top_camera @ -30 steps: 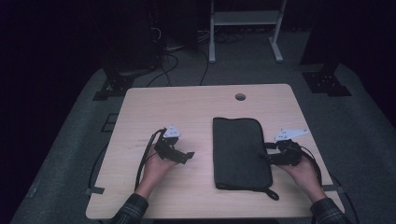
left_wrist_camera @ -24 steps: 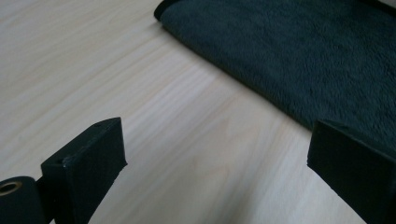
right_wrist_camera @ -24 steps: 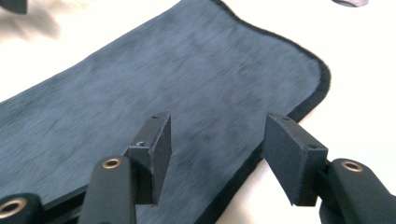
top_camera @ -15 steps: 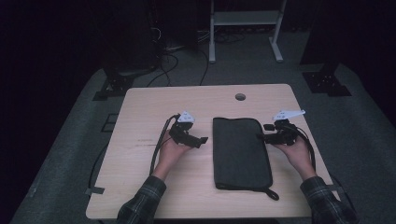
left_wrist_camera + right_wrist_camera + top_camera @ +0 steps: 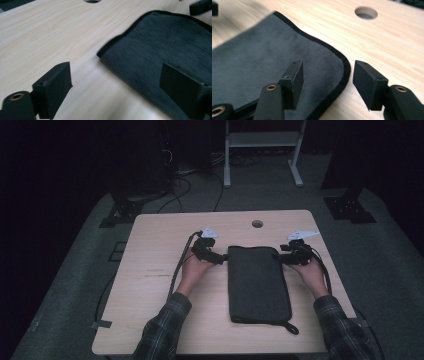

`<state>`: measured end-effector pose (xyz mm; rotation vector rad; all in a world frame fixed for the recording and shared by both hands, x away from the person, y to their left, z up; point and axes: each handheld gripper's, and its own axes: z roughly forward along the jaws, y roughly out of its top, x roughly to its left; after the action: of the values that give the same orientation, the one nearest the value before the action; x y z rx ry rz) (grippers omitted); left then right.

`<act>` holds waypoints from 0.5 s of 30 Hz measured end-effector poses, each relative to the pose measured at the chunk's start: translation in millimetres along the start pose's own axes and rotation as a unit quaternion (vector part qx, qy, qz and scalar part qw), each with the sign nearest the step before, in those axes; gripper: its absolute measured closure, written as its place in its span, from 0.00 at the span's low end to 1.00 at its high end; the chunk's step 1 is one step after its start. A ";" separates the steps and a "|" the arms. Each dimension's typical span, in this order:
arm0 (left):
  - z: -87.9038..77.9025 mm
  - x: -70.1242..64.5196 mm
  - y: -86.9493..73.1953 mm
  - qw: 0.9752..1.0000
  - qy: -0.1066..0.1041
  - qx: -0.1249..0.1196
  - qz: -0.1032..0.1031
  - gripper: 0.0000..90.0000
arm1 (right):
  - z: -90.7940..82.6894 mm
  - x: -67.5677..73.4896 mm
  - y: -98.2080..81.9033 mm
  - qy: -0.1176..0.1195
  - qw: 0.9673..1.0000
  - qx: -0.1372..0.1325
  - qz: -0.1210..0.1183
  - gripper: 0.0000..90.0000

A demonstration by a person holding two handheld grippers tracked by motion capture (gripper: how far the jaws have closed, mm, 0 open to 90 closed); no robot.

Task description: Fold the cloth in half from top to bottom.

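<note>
A dark grey fabric pouch [image 5: 259, 282] lies flat and lengthwise on the wooden table [image 5: 160, 240]. My left gripper [image 5: 220, 259] is at the pouch's far left corner. In the left gripper view that gripper [image 5: 117, 75] is open and its jaws have just been closing a little. One jaw is over bare wood and the other over the pouch [image 5: 162, 42], with the corner's edge between them and untouched. My right gripper [image 5: 283, 260] is at the far right corner. In its own view it [image 5: 329, 73] is open and straddles the pouch's [image 5: 262, 57] bound edge.
A round cable hole [image 5: 257, 224] is in the table beyond the pouch, and is seen close ahead [image 5: 365, 12] in the right gripper view. A small loop [image 5: 293, 328] trails from the pouch's near right corner. Cables hang off the table's left side.
Both hands have moved away from the person along the pouch's sides, from about its middle up to its far corners. The pouch has not moved.
</note>
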<state>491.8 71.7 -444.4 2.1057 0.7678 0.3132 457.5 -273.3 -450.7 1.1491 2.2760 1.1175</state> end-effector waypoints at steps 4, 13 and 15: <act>15.4 6.1 3.4 1.000 0.004 0.006 -0.006 0.15 | 10.4 -5.7 -6.7 -0.009 1.000 0.010 0.004 0.44; 47.2 9.9 1.0 0.999 0.019 0.032 -0.009 0.25 | 24.0 -13.3 3.0 -0.016 1.000 0.019 0.005 0.41; 48.5 10.5 0.4 0.999 0.024 0.037 -0.009 0.28 | 29.1 -14.3 6.9 -0.011 1.000 0.022 0.004 0.41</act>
<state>523.0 47.1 -474.0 2.1658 0.8363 0.3312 487.4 -267.9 -464.0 1.1825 2.2905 1.0577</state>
